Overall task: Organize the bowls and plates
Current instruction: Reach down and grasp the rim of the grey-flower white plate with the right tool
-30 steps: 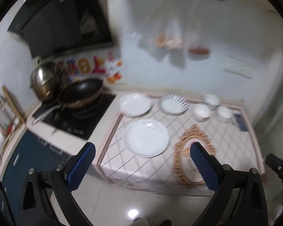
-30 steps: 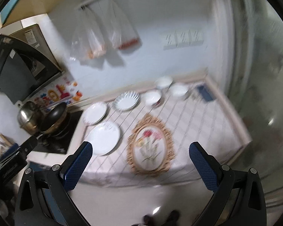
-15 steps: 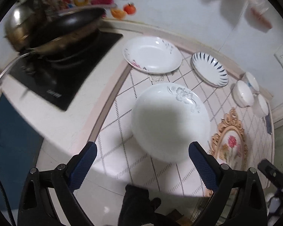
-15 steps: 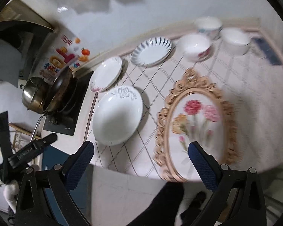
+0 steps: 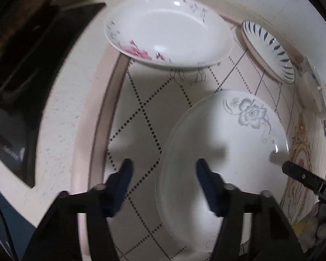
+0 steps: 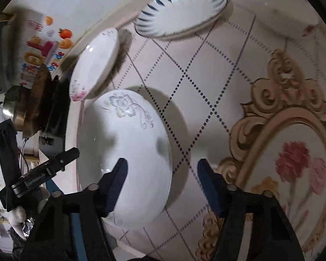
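Observation:
A large white plate with a grey flower point(image 5: 226, 148) point(image 6: 123, 152) lies on the checked mat. My left gripper point(image 5: 164, 174) is open, its right finger over the plate's left rim, its left finger over the mat. My right gripper point(image 6: 162, 174) is open, its left finger over the plate's right part, its right finger beside the rim. Behind lie a pink-flowered plate point(image 5: 169, 30) point(image 6: 93, 63) and a blue-striped plate point(image 5: 269, 50) point(image 6: 180, 10). A white bowl point(image 6: 282, 15) stands at the back right.
A gold-framed flower tray point(image 6: 293, 156) point(image 5: 302, 152) lies right of the big plate. A black hob point(image 5: 32, 82) with a wok point(image 6: 43, 100) and steel pot point(image 6: 13, 104) is to the left. The counter's front edge is just below the grippers.
Both grippers have come down much closer to the counter and now straddle opposite rims of the grey-flowered plate. Both jaws have narrowed somewhat.

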A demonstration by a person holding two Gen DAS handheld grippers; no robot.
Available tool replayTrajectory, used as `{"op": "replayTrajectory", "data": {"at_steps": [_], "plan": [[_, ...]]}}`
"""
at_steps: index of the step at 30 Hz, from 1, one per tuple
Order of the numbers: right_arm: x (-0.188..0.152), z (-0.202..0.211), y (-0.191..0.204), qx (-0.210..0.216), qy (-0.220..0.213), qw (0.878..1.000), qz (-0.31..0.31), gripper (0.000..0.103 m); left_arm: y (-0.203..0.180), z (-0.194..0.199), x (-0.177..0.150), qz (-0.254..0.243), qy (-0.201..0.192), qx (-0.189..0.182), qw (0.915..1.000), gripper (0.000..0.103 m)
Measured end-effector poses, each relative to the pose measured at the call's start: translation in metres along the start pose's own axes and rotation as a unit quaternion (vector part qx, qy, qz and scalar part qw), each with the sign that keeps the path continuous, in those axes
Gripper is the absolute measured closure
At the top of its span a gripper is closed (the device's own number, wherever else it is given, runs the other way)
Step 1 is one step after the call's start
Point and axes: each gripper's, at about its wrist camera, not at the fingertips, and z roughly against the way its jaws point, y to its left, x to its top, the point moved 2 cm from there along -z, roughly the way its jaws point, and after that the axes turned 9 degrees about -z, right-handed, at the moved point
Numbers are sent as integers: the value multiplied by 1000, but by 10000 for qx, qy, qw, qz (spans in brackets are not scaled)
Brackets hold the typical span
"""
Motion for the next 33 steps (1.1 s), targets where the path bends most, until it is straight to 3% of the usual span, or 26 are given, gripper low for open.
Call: {"op": "replayTrajectory", "data": {"at_steps": [3,6,9,21,33], "plan": [[6,-15,0,164,110,9997,-113,62,1,-6,-1,-80,89,-134,9998,68],[7,-26,4,229,208,9995,-92,76,-2,-6,-4,-129,96,-274,9995,73],[7,-29,6,132,169,9998,-4,83,-2,-1,-8,-80,46,-229,9997,73],[9,-4,-5,247,252,9993,136,86,-42,12,-8,5,-75,-94,9999,74],[22,78,-84,293,-96,9994,-151,86,-152,14,12,-608,-191,-298,9975,74]]}}
